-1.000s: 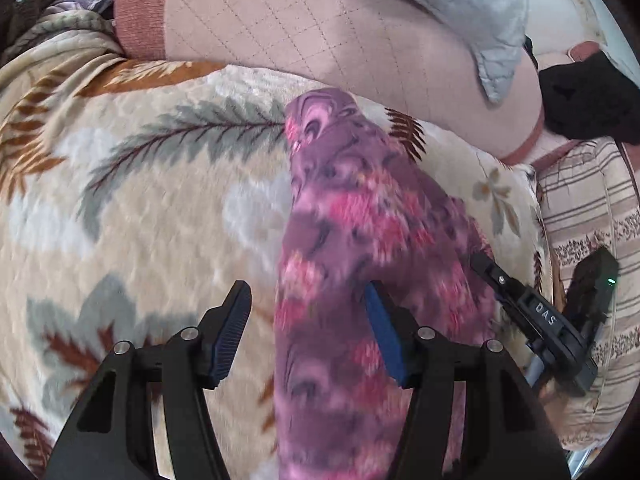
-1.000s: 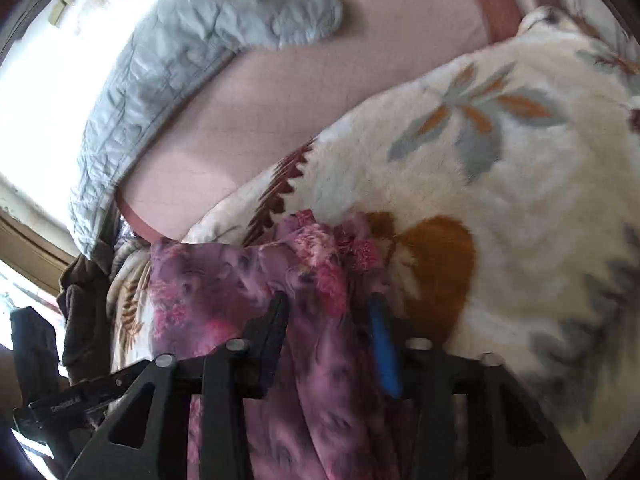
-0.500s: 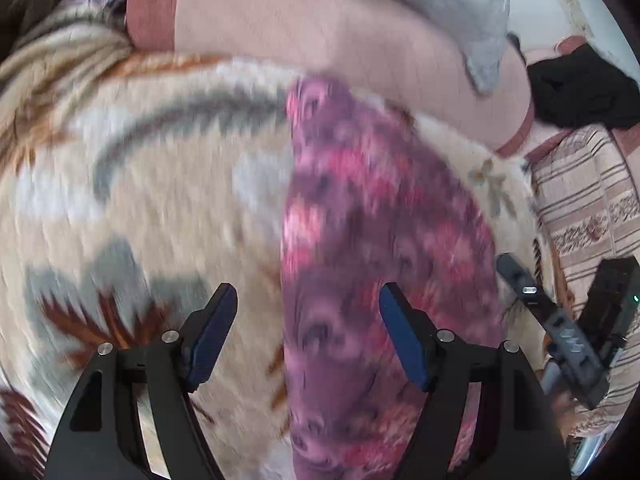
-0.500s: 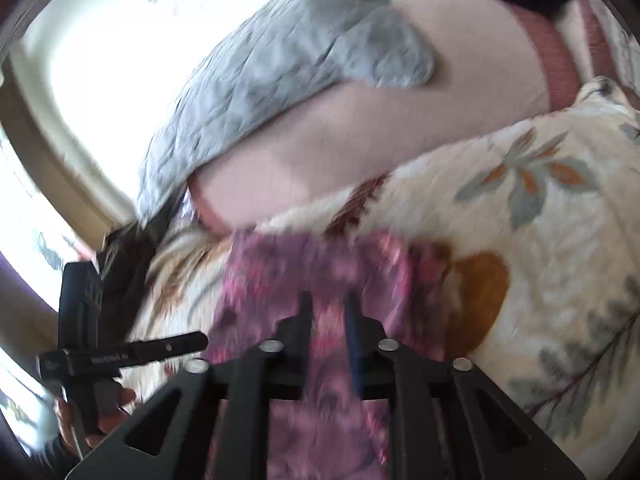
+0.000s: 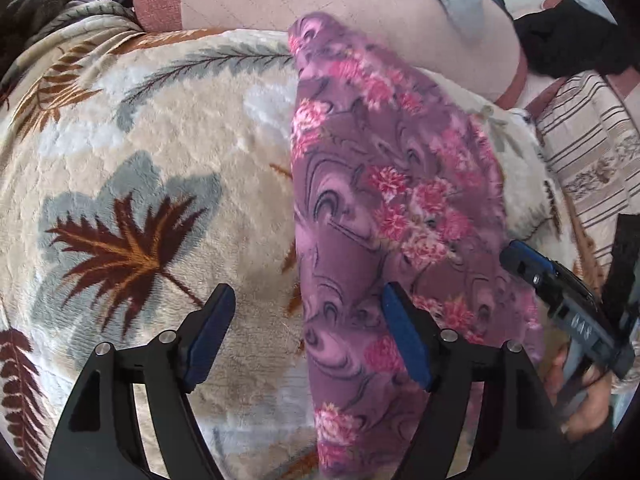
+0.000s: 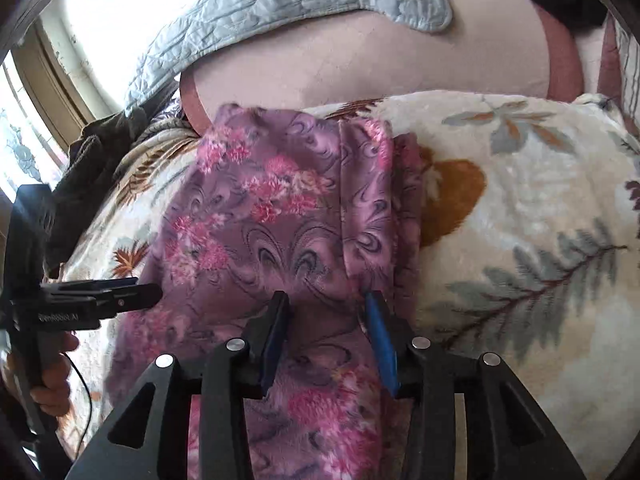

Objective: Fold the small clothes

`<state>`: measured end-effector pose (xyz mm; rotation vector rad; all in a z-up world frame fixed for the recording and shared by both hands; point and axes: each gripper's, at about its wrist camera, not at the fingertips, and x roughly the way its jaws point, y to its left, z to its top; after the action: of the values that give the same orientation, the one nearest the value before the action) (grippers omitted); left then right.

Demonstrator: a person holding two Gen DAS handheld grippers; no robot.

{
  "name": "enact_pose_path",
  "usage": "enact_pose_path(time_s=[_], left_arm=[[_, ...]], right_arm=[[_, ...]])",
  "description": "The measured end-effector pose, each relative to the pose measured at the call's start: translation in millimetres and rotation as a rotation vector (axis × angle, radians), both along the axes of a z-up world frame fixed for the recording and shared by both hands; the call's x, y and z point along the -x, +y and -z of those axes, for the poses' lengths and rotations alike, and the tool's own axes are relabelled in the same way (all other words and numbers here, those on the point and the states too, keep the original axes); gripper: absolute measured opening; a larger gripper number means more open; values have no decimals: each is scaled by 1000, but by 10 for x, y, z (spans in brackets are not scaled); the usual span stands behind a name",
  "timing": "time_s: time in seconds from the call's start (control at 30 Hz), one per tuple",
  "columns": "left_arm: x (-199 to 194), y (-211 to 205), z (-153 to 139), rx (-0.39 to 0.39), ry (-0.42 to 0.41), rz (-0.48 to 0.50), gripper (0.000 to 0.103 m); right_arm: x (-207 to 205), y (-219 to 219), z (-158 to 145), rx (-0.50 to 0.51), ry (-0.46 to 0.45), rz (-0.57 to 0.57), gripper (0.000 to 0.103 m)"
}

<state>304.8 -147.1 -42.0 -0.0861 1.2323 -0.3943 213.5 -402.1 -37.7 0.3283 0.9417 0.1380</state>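
Note:
A purple garment with pink flowers lies folded lengthwise in a long strip on a cream leaf-patterned blanket. It also shows in the right wrist view. My left gripper is open and empty, hovering over the strip's left edge. My right gripper is open over the garment's near part, jaws apart with nothing between them. The right gripper also appears at the right edge of the left wrist view, and the left gripper at the left of the right wrist view.
A pink quilted cover and a grey quilt lie beyond the blanket. A black garment sits at the far right. A striped cloth lies at the right. Dark clothing is piled by the window.
The right gripper was shut on the garment half a second ago and has now opened and let go. The left gripper has pulled back a little, staying open.

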Motion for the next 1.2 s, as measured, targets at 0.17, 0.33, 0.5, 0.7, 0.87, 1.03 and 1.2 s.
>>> enact_pose_path(time_s=[0.17, 0.33, 0.5, 0.7, 0.87, 1.03, 1.2], left_arm=[[-219, 202, -135, 5, -8, -42, 76], [-305, 136, 73, 75, 99, -13, 76], [-336, 42, 178, 190, 148, -11, 85], [-381, -106, 197, 214, 176, 11, 85], [-395, -199, 184, 226, 189, -5, 82], [-370, -156, 136, 211, 169, -15, 44], [-326, -18, -13, 260, 151, -21, 23]], right_arm=[[66, -757, 46, -282, -20, 279, 55], [-87, -846, 414, -466, 7, 299, 56], [-201, -686, 455, -553, -24, 211, 61], [-451, -304, 354, -400, 41, 18, 69], [-431, -249, 337, -398, 33, 48, 42], [-303, -219, 208, -375, -27, 38, 30], [-126, -184, 49, -400, -81, 79, 28]])
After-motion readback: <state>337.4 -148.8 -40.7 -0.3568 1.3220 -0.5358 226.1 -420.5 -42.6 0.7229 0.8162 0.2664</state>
